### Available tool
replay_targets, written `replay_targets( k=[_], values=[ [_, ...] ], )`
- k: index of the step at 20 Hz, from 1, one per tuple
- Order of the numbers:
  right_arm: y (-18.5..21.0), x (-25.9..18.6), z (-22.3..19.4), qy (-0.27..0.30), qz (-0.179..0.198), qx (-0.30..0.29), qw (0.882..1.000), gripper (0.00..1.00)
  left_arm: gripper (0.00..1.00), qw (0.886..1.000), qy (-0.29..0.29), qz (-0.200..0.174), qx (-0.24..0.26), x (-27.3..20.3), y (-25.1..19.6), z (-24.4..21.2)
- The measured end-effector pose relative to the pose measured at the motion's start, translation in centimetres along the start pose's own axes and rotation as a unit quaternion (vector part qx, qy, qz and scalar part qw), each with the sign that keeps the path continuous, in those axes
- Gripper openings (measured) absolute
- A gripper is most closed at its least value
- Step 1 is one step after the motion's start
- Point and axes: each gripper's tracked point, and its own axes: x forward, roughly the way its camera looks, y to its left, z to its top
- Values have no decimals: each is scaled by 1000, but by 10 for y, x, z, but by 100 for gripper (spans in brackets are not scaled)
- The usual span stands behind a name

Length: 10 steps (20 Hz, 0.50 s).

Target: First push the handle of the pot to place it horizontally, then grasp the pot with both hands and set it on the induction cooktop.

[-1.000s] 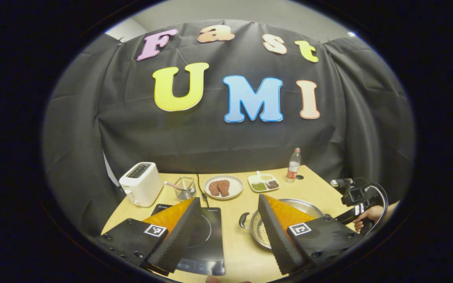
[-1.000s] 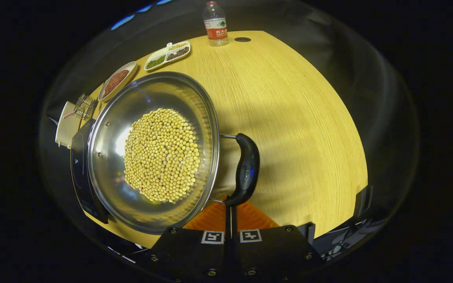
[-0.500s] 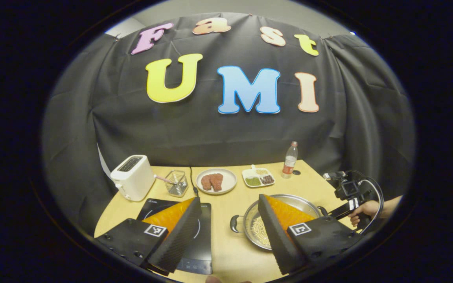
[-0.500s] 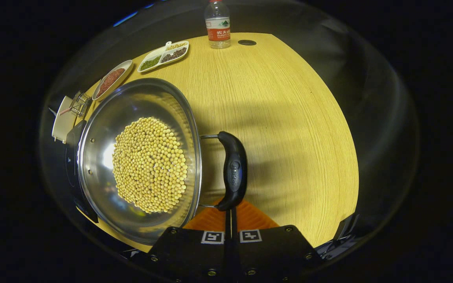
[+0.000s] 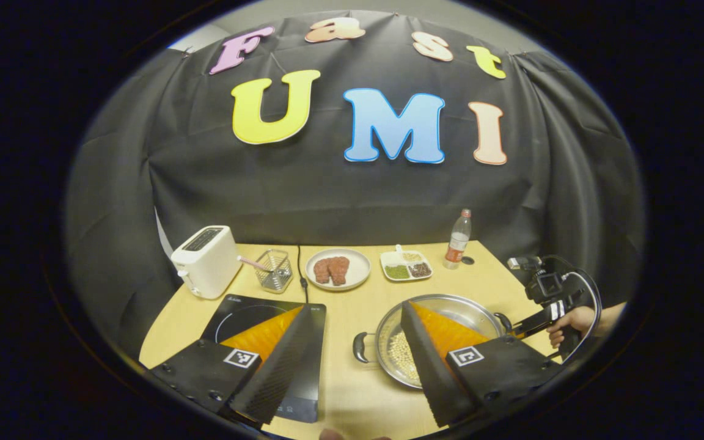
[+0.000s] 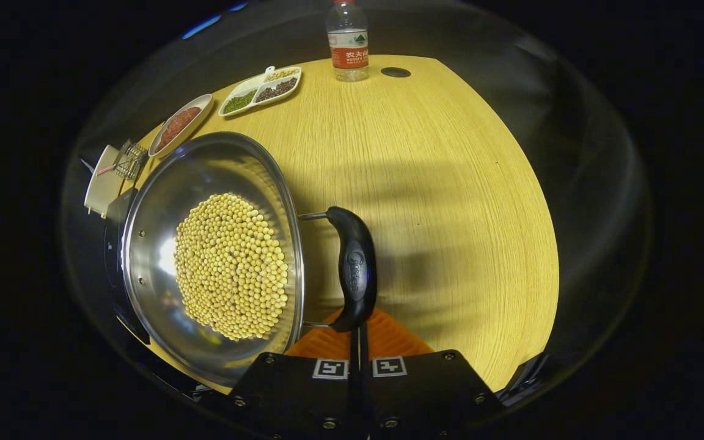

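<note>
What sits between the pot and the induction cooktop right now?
Only bare table separates the pot from the induction cooktop, seen in the left gripper view.

In the left gripper view, the left gripper's fingers cover the near right part of the steel pot and part of the induction cooktop. In the right gripper view, the pot hides most of the cooktop.

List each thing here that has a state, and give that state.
Pot: on the table beside the cooktop, holding beans.
Right tool: shut, tips at the pot's near handle.
Left tool: open, above the table.
Cooktop: bare.
Bottle: upright, capped.
Plate: holds meat.
</note>
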Motion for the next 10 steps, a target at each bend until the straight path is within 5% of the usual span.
replay_targets(
  k=[6, 10],
  values=[
    [-15, -28, -6, -47, -22, 22, 998, 1, 95, 999, 0, -37, -2, 7, -4, -4],
    [-4, -70, -11, -115, -15, 60, 991, 71, 97, 997, -4, -73, 10, 15, 1, -2]
  ],
)
